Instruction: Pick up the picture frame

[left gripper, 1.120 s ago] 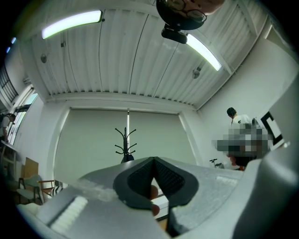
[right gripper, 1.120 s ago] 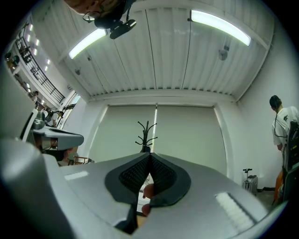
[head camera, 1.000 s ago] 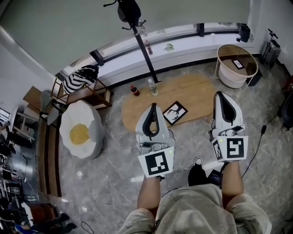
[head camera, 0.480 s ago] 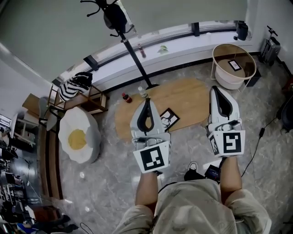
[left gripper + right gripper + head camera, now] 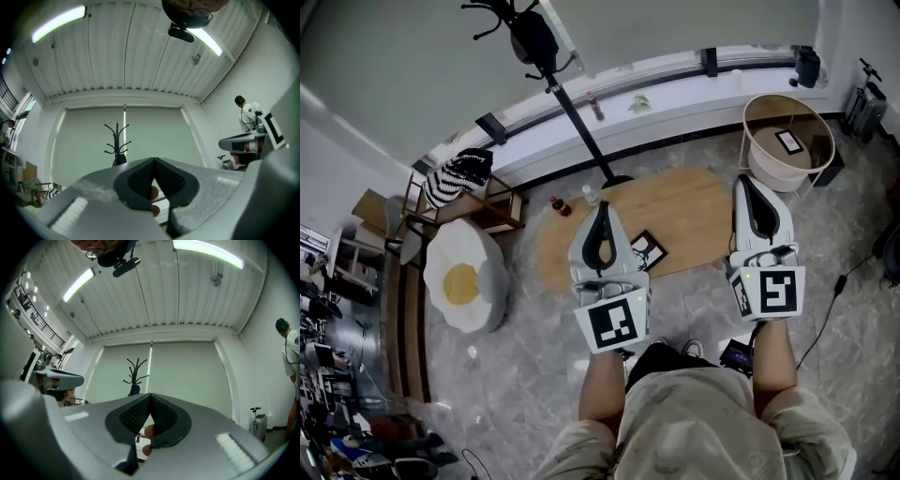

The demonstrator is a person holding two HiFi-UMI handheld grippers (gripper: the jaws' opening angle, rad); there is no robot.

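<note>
The picture frame (image 5: 650,250), black-edged with a dark drawing on white, lies flat on the low oval wooden table (image 5: 698,211). In the head view my left gripper (image 5: 602,208) hovers above the table's left part, and its body covers the frame's left edge. Its jaws are shut with nothing in them, and they meet at the tip in the left gripper view (image 5: 154,160). My right gripper (image 5: 749,180) is held over the table's right end, well right of the frame. It is shut and empty too (image 5: 150,395). Both gripper views look up at the wall and ceiling, so neither shows the frame.
Two bottles (image 5: 559,205) (image 5: 591,195) stand at the table's far left edge by the foot of a coat stand (image 5: 581,122). A round basket side table (image 5: 787,141) is at the right. An egg-shaped cushion (image 5: 464,281) and a wooden shelf (image 5: 478,202) are at the left.
Both grippers have moved forward with the person, and the table lies nearer. The frame, clear of the left gripper before, is now partly covered by it. Both pairs of jaws stayed shut.
</note>
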